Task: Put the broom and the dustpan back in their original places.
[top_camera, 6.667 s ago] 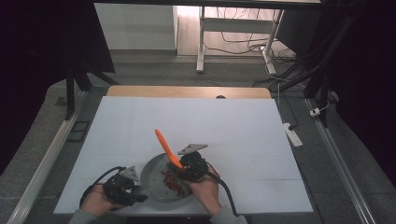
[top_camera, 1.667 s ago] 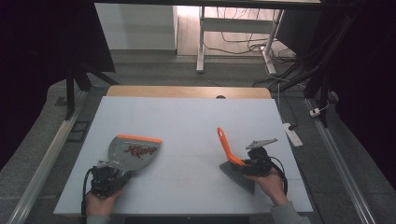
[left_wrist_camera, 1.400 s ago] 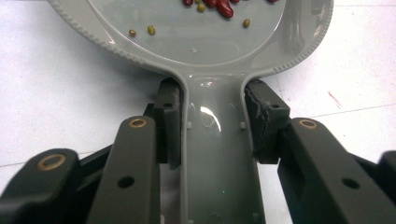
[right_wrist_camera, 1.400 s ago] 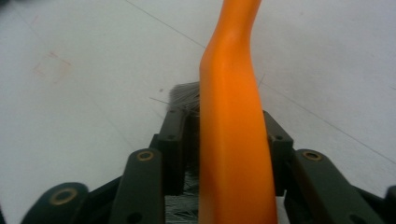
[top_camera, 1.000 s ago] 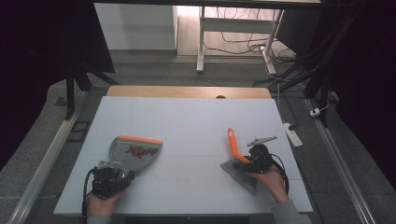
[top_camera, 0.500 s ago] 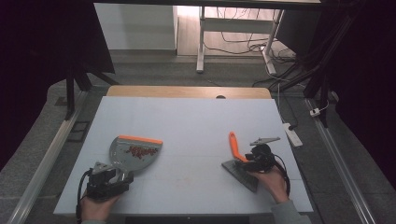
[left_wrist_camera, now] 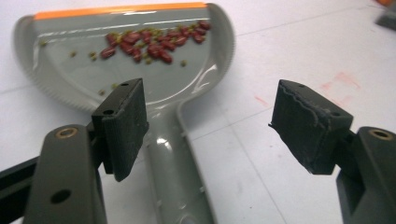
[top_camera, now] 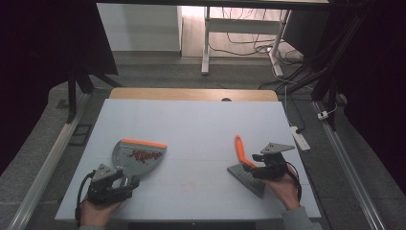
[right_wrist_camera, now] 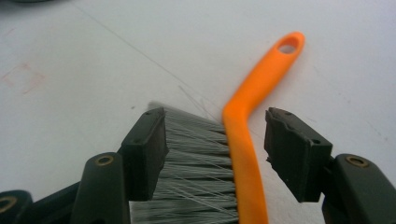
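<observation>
Left gripper (top_camera: 125, 182) sits at the near-left edge of the white table (top_camera: 201, 124), jaws spread wide with nothing pinched. Its jaws have just been opening. In the left gripper view the grey dustpan (left_wrist_camera: 140, 74) has its handle running up between the pads (left_wrist_camera: 122, 126), nearer the left pad, with a clear gap to the right one — not gripped. Pan lies flat on the table, orange lip on the far edge, red beans (left_wrist_camera: 154, 42) plus a few small green bits scattered inside near that lip.

Right gripper (top_camera: 258, 171) is at the near-right side, well apart from the pan. Its jaws have just been opening, then eased in slightly. In the right gripper view they stand open around the brush (right_wrist_camera: 233, 158) — the left pad is against the grey bristles, the right pad stands clear of the orange spine. Can't tell if that left pad actually presses. Brush lies on the table, bristle block toward the person, orange handle angled away and to the left in the high view, hang-hole at the tip.

Faint red smudge on the table (top_camera: 184, 188) between the two grippers.
</observation>
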A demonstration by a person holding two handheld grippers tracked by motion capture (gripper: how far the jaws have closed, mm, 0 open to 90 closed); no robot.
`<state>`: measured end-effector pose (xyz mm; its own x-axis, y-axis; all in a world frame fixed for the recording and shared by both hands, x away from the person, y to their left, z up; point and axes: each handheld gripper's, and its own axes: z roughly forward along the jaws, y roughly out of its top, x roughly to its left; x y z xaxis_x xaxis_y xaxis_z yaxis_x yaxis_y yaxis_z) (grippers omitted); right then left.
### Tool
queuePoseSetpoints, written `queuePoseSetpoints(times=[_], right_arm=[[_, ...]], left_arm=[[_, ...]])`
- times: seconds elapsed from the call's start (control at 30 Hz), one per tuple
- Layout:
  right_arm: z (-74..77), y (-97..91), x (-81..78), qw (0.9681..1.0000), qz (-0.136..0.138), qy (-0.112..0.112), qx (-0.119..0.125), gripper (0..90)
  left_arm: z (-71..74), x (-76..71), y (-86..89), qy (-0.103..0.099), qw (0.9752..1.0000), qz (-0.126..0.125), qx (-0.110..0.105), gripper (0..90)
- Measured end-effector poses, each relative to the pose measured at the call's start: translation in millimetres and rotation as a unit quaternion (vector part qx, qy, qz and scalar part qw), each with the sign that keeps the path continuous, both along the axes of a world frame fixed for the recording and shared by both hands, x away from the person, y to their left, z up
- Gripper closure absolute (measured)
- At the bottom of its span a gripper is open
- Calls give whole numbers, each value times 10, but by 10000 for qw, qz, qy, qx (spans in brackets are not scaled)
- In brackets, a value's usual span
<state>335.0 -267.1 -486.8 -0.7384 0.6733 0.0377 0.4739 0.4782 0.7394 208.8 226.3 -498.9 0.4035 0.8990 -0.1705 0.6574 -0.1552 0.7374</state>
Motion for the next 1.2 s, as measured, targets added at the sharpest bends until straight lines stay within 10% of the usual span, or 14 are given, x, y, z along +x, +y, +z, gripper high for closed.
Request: queuePoseSetpoints(times=[0.53, 1.2], right_arm=[[29, -150, -185, 9970, 539, -555, -42, 373], [26, -240, -271, 9945, 662, -786, 183, 281]], left_arm=[[18, 251, -35, -131, 9952, -964, -76, 288], [-127, 201, 9, 66, 9933, -1141, -142, 286]])
